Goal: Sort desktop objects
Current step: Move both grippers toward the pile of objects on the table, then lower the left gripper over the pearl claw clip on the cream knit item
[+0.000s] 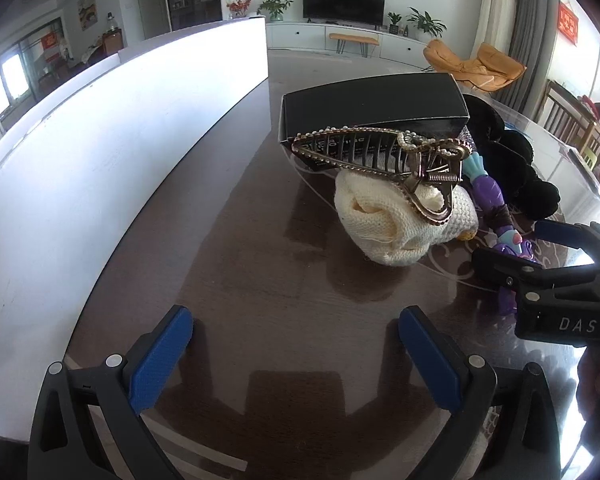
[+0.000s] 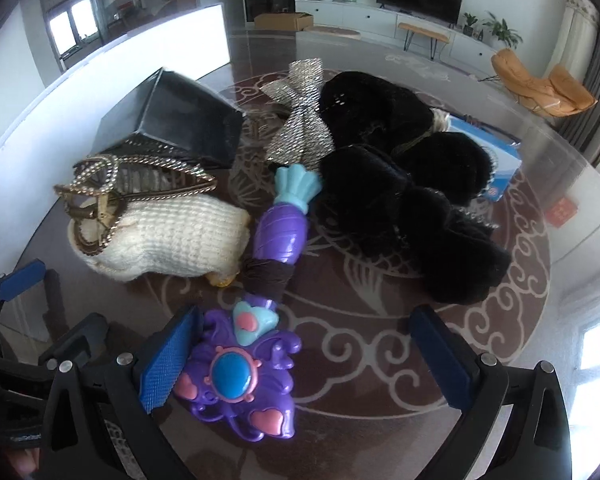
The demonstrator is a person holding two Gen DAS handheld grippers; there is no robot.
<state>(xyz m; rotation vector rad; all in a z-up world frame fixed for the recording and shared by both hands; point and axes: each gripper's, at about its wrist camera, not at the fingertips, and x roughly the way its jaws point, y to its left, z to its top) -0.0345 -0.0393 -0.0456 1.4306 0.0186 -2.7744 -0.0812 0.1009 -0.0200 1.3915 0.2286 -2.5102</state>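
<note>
Sorting looks barely begun: everything lies in one heap on the dark glossy table (image 2: 380,360). From the right wrist view, a bronze pearl-edged hair claw (image 2: 112,184) rests on a cream knitted piece (image 2: 168,240) at ten o'clock, beside a black cardboard box (image 2: 176,120); a silver mesh bow (image 2: 300,108) and black fluffy scrunchies (image 2: 412,200) sit at twelve to one. Right gripper (image 2: 296,356) spreads wide around the purple plastic toy wand (image 2: 240,380), not clamped. Left gripper (image 1: 296,352) hangs wide, empty.
</note>
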